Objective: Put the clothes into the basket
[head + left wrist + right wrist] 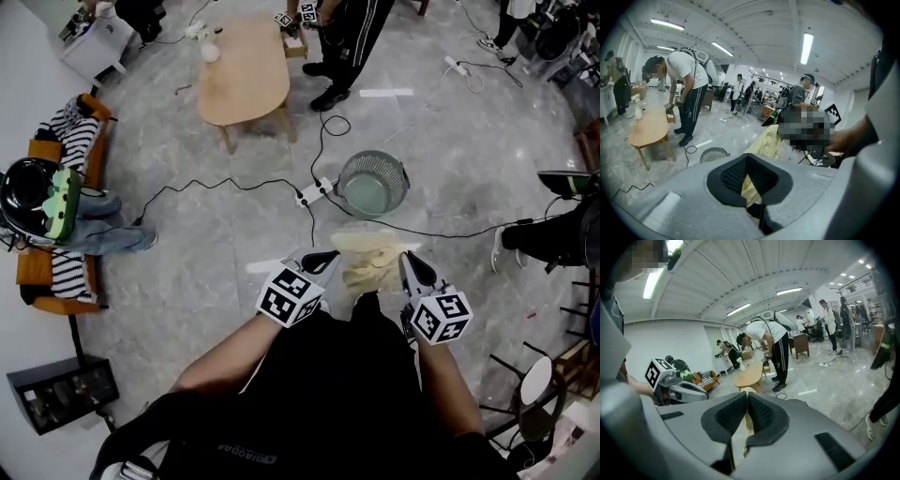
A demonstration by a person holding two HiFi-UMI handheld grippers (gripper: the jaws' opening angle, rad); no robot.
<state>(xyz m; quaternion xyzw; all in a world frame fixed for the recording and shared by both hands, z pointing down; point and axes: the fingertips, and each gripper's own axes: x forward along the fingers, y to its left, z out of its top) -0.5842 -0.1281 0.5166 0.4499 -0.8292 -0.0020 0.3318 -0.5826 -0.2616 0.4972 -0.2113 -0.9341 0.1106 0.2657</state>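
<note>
I hold a pale yellow garment (373, 257) stretched between both grippers, in front of my body. My left gripper (323, 262) is shut on its left edge, and the cloth (751, 183) shows pinched between the dark pads. My right gripper (409, 266) is shut on the right edge, with a strip of yellow cloth (748, 422) caught between its pads. The round grey mesh basket (372, 184) stands on the floor just beyond the garment. It also shows low in the left gripper view as a basket (714, 154) past the jaws.
A black cable with a white power strip (314, 193) runs beside the basket. An oval wooden table (242, 71) stands farther off, with a person (343, 45) bent over beside it. An orange sofa with striped clothes (67, 141) is at the left. Someone's shoe (499, 249) is at the right.
</note>
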